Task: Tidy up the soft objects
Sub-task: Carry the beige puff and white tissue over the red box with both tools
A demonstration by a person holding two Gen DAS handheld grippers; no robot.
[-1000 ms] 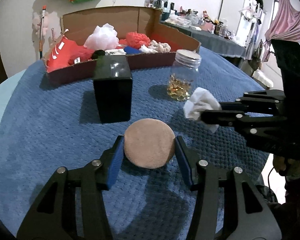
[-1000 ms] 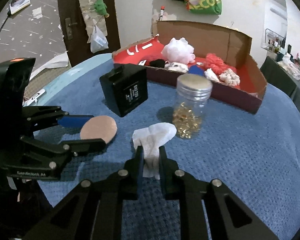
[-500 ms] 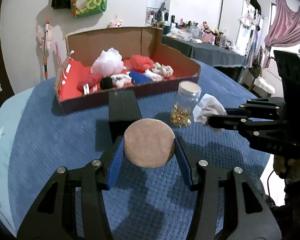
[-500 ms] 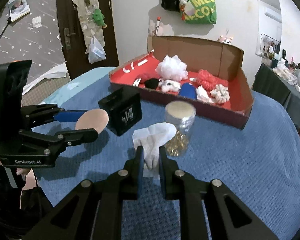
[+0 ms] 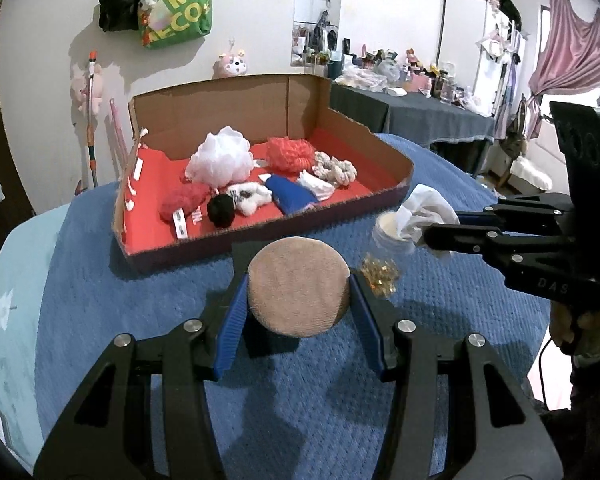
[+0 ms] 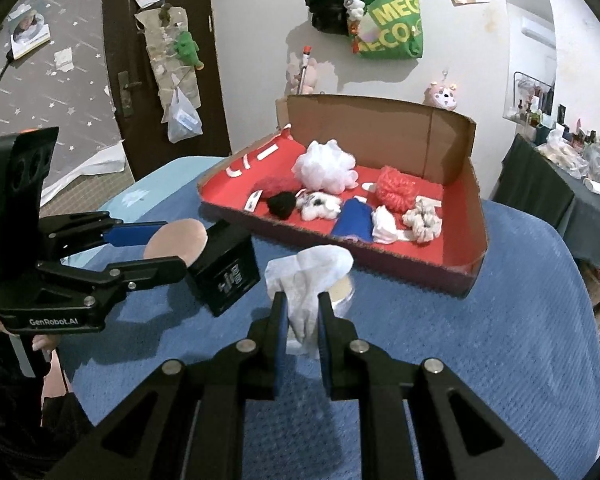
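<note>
Between left tool (image 5: 298,294) fingers, tan pad (image 5: 298,287)

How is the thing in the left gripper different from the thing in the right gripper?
The left gripper holds a tan round pad, flat and firm-edged; the right gripper holds a white tissue, crumpled and shapeless. The pad spreads the left fingers wide, while the tissue is pinched in a narrow gap. Both are lifted above the blue tablecloth, near the cardboard box.
</note>
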